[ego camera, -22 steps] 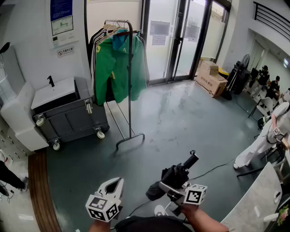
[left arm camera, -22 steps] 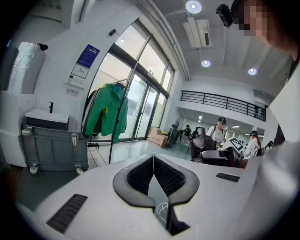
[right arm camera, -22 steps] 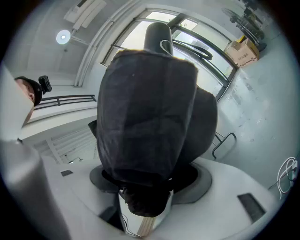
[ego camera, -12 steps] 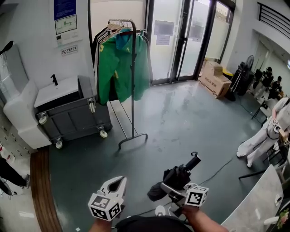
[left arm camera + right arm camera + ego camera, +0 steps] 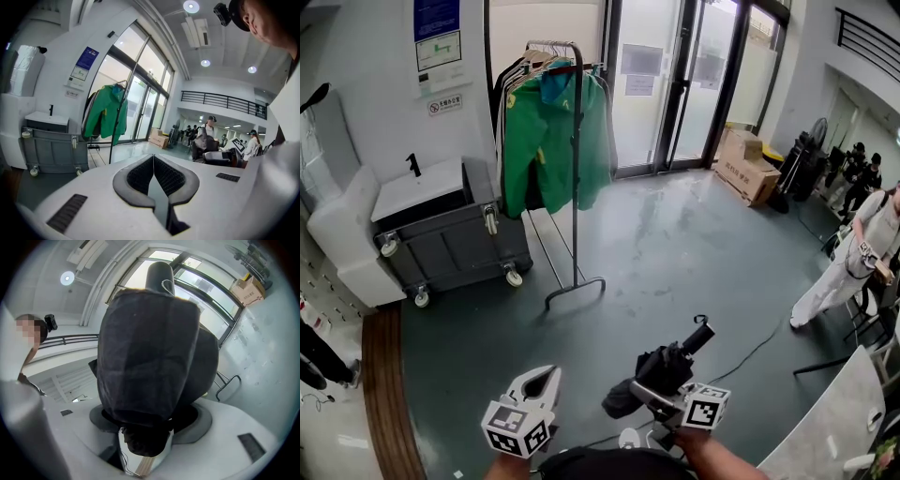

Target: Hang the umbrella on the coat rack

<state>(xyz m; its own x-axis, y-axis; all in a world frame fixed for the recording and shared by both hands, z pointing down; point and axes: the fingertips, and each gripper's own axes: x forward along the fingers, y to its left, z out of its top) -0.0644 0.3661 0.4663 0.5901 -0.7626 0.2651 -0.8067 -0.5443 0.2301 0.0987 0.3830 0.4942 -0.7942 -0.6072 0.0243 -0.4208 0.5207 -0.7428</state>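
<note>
**A:** Where is the umbrella?

**B:** In the right gripper, low in the head view. It is black and folded, with its handle pointing up and to the right. In the right gripper view the jaws are spread wide around the bundled cloth of the umbrella and clamp it from both sides, so the right gripper is pinching it.

**A:** And the other hand?

**B:** The left gripper is just beside it on the left. Its jaws are pressed together at the tips with nothing between them, which shows plainly in its own view.

**A:** How far is the coat rack?

**B:** Well apart, across the dark floor near the glass doors. A green jacket hangs on it, with other garments behind that.

**A:** Any containers?

**B:** A grey wheeled bin stands left of the rack against the wall. A white lid covers most of its top, so I cannot tell what is inside. A small black object stands on the lid. Two cardboard boxes are stacked by the doors on the right, and their contents are hidden too.
</note>
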